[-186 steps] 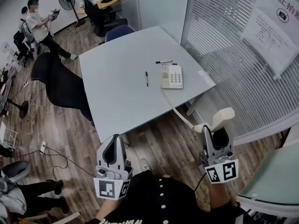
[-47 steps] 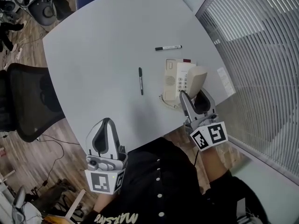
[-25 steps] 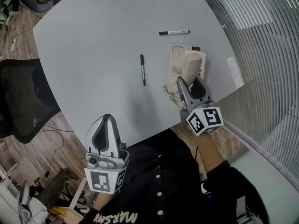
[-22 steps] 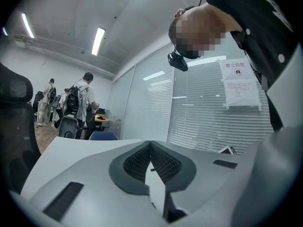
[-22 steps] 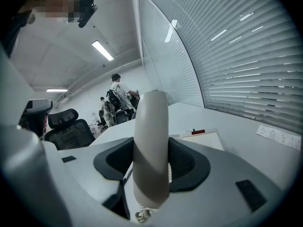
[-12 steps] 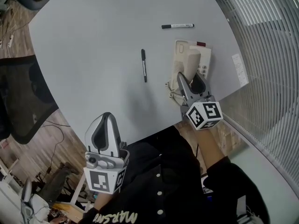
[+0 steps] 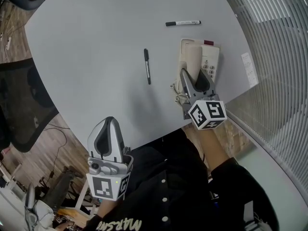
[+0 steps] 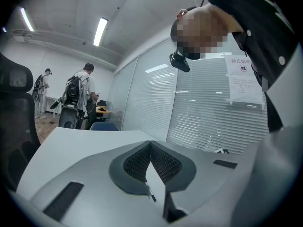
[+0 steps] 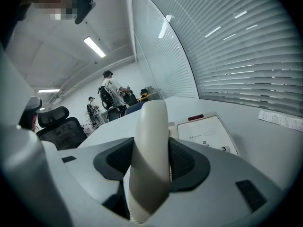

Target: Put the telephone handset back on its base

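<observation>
On the grey table (image 7: 91, 37), the job looks almost done. The one telephone base (image 7: 212, 64) sits near the table's edge, and the single handset (image 7: 191, 57) lies along the cradle side of it, clamped between the jaws of the right gripper (image 7: 194, 77). I cannot tell whether it is fully seated. What is left is settling it and letting go. The left gripper (image 7: 109, 129) hangs off the table with its jaws closed on nothing. Two pens lie apart: a black pen (image 7: 147, 66) and a white marker (image 7: 183, 23).

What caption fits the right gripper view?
Right tool holds the cream handset at the phone base on the grey table.
</observation>
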`<state>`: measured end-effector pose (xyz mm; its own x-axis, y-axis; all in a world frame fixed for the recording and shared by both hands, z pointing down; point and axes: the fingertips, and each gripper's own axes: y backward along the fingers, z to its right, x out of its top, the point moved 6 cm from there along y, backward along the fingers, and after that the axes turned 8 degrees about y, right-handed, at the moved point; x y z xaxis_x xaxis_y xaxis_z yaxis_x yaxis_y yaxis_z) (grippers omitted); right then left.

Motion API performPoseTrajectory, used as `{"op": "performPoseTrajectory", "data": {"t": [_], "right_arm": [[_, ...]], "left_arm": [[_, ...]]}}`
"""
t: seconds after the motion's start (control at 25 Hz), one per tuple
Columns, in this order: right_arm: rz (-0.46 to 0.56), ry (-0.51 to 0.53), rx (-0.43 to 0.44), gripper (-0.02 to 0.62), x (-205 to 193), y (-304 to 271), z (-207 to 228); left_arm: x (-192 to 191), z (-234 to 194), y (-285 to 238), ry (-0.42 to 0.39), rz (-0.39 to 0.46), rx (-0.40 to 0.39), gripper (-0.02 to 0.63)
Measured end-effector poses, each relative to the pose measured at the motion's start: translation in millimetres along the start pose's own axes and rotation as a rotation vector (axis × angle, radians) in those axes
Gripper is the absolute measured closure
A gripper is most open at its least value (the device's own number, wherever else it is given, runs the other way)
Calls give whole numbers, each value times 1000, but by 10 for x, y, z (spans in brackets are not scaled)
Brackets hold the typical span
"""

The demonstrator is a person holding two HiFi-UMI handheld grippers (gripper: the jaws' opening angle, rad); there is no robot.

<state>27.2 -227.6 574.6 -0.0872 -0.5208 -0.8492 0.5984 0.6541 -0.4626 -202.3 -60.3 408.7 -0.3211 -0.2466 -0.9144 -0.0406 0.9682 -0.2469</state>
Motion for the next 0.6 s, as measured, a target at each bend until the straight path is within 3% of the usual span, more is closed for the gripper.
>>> {"op": "performPoseTrajectory", "data": {"t": [0.6], "right_arm": [[-63, 35, -175, 362, -66, -244, -41]], "left_arm": [[-103, -103, -102, 22, -47, 7, 592]]}}
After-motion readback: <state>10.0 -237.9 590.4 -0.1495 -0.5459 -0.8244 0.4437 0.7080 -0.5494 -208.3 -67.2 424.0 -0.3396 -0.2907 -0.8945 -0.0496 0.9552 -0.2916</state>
